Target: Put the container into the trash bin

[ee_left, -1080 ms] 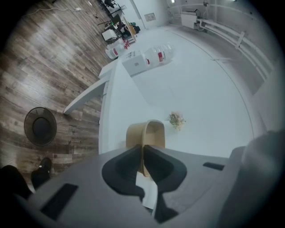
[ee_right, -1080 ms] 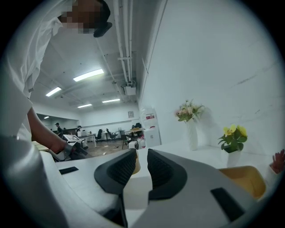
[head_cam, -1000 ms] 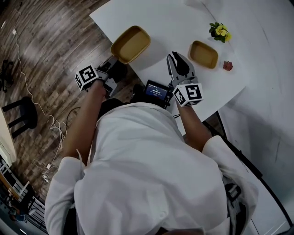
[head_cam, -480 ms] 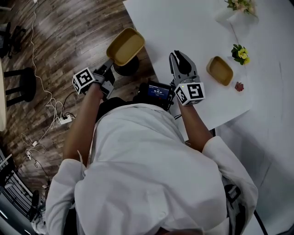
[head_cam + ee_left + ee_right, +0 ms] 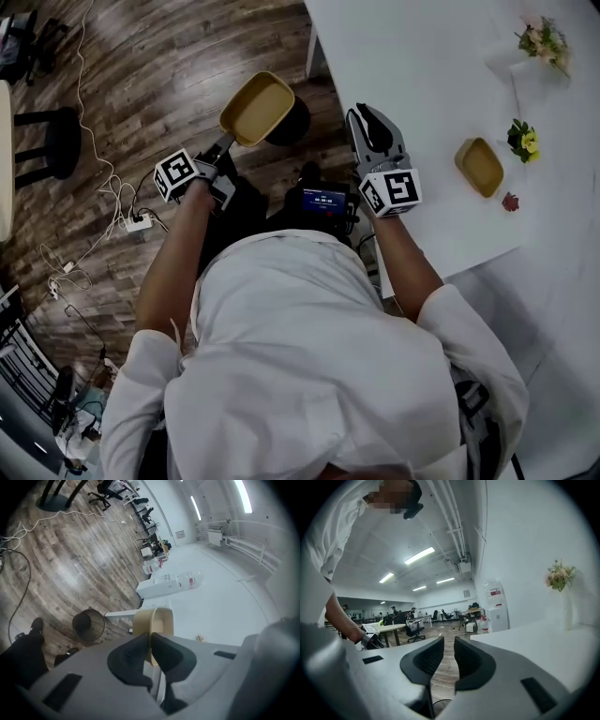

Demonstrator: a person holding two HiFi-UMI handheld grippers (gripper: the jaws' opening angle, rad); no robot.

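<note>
A tan oval container hangs out over the wooden floor, and my left gripper is shut on its near rim. Partly under the container's right side stands a black trash bin. In the left gripper view the jaws pinch the rim of the container, and the black mesh trash bin stands lower left of it on the floor. My right gripper hovers at the white table's left edge, its jaws a narrow gap apart with nothing between them.
The white table fills the upper right and bears a second tan container, a small flower pot, a vase of flowers and a small red thing. Cables and a black stool are on the floor at left.
The left gripper has carried the container off the table edge and out over the floor to the bin. The right gripper has moved with the turn to the table's left edge.
</note>
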